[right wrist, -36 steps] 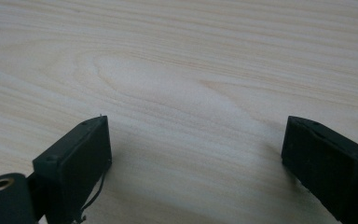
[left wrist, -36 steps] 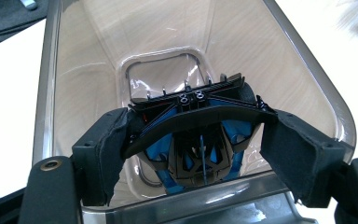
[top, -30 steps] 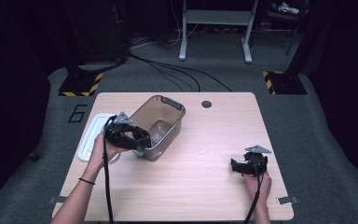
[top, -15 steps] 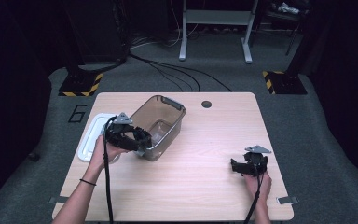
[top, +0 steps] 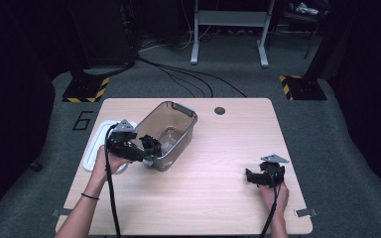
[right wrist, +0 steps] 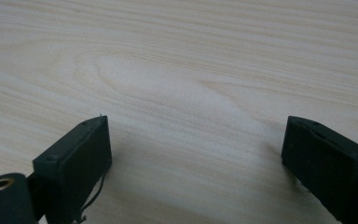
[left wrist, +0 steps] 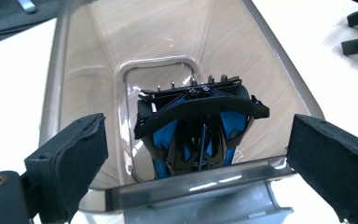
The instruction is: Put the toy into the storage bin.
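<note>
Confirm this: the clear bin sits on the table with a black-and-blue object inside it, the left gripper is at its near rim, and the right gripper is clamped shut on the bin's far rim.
One detail is wrong. The right gripper is not on the clear bin: in the high view it is far off over the bare table, and the right gripper view shows its jaws open, holding nothing. The black-and-blue object inside and the left gripper at the near rim stand.

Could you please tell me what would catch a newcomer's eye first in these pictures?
Most striking is the clear smoky-brown plastic bin, tipped on the pale wooden table left of centre, with the open left claw at its near rim. The left gripper view shows a black-and-blue ribbed plastic object inside it. The right claw hangs open near the table's right front, holding nothing.
</note>
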`<state>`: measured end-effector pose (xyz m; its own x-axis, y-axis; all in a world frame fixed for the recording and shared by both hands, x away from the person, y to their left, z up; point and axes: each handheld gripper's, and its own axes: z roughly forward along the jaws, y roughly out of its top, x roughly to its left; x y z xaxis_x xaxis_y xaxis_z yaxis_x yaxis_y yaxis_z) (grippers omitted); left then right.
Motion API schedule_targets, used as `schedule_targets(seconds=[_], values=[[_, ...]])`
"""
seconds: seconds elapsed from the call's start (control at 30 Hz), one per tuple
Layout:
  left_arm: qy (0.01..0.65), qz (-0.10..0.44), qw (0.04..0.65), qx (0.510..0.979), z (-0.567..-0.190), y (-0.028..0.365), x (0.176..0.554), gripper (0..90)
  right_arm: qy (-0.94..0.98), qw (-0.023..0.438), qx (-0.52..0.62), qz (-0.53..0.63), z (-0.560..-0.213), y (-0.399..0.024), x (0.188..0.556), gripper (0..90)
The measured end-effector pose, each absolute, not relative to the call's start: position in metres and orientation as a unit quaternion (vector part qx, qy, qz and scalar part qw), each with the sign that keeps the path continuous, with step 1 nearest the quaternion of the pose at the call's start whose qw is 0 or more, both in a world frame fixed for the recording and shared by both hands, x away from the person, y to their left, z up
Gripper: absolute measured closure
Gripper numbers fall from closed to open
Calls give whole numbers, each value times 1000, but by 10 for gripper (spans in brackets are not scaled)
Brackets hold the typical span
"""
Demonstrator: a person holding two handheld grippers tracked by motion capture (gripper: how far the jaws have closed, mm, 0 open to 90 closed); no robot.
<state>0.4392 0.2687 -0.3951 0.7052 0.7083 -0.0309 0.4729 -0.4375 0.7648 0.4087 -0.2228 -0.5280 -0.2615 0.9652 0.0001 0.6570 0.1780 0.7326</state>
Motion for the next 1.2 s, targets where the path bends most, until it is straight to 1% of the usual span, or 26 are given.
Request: schedule_targets(seconds=[0.27, 0.47, 0.67, 1.0, 1.2], values=[[364, 173, 403, 822, -388, 280, 428, 22, 728, 243, 557, 317, -528, -223, 409, 75], [386, 191, 411, 803, -383, 303, 425, 17, 728, 243, 557, 317, -528, -223, 409, 74], [420, 203, 401, 788, -387, 330, 429, 8, 728, 243, 557, 317, -528, -223, 409, 75], [499, 205, 379, 752, -418, 368, 450, 2, 728, 242, 557, 318, -528, -223, 409, 74], [527, 197, 356, 746, -442, 379, 465, 9, 728, 242, 557, 318, -528, -223, 409, 74]])
